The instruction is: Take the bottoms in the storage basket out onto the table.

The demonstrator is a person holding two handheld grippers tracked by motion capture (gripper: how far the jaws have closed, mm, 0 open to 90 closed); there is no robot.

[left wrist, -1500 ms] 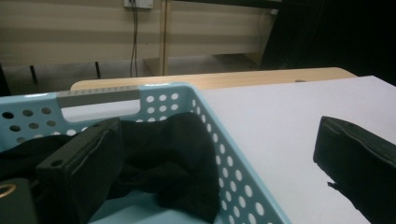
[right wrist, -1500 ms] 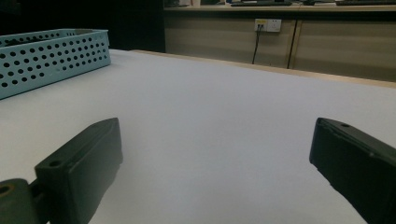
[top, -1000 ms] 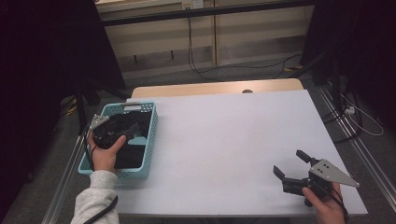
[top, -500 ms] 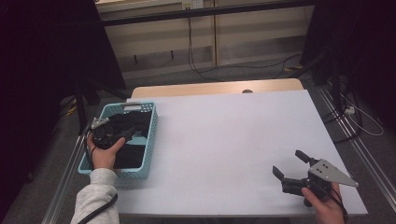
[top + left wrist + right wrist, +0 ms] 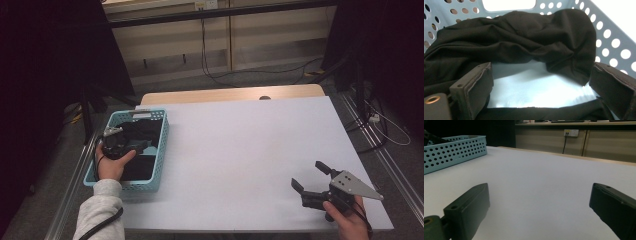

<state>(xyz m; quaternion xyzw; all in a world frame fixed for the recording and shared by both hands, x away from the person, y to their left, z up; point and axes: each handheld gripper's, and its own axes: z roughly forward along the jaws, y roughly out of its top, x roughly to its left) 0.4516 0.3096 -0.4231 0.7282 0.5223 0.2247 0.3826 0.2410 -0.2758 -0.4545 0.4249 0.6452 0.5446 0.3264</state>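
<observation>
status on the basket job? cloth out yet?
Not yet. Done: the left gripper is down inside the blue basket, jaws open over the dark cloth. In hand: nothing; in the left gripper view the jaws frame a bare patch of basket floor with the cloth bunched beyond them. Left: close on the cloth and lift it out. The right gripper waits open over the white table.

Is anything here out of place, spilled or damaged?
Nothing stands out. The dark cloth lies crumpled inside the blue basket, with none hanging over the rim. The left gripper is open above it. The right gripper is open over the bare white table. No spill or damage shows.
</observation>
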